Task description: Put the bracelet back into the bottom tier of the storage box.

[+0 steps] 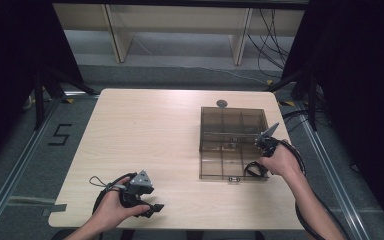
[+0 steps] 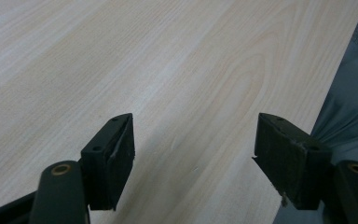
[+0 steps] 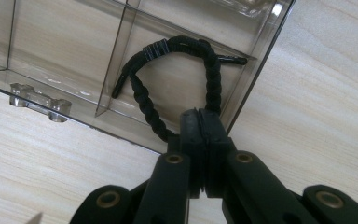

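Observation:
A smoky transparent compartment box lies open on the right half of the wooden table. My right gripper is at the box's near right corner, shut on a black braided cord. The cord loops out from the shut jaws over the corner compartment, with its two tipped ends spread apart. My left gripper rests low near the table's front left edge. Its fingers stand wide apart over bare wood, with nothing between them.
The box's clear latch sticks out from its near wall. A small item lies in a middle compartment. A grey round piece sits at the table's far edge. Dark curtains and floor rails flank the table.

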Demonstrator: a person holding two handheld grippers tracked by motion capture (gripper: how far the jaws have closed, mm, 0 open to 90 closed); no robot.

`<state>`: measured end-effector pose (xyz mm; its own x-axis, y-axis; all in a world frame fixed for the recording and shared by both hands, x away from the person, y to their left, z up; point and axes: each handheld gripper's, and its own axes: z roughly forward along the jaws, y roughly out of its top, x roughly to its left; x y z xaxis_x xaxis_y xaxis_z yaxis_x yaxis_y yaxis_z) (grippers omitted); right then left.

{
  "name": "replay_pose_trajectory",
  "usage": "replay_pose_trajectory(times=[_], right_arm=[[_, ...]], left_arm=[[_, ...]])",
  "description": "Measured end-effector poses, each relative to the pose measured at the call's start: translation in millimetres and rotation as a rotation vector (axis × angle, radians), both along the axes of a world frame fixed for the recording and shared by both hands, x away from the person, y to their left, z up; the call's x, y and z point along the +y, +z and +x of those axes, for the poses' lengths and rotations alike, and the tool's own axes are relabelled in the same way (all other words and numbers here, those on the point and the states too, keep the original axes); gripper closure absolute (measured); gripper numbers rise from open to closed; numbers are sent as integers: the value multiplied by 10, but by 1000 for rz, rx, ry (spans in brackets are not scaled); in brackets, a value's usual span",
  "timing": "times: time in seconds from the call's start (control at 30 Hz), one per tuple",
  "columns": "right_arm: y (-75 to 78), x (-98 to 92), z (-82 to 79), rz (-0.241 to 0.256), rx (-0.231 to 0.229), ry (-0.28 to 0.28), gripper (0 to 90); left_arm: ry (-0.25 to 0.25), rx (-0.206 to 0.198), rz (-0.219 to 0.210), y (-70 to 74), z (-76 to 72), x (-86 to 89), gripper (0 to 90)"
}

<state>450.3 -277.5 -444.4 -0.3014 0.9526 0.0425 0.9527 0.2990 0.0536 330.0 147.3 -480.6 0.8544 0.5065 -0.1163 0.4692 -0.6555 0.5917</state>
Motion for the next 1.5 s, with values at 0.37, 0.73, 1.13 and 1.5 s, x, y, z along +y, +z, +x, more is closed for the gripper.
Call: replay_pose_trajectory(times=[0.37,0.73,1.13,1.5], right_arm=[[78,-12,-71,6,-28,1,869],[155,-56,-287,20,-78,4,833],[154,-151,-494,60,-73,33,809],[67,-195,-680,61,-133,20,782]], left_arm=[[0,1,0,-1,0,-1,288],[22,7,-16,-16,-10,-14,288],[18,8,-14,-18,-7,-13,287],[23,10,-16,-23,-7,-15,287]])
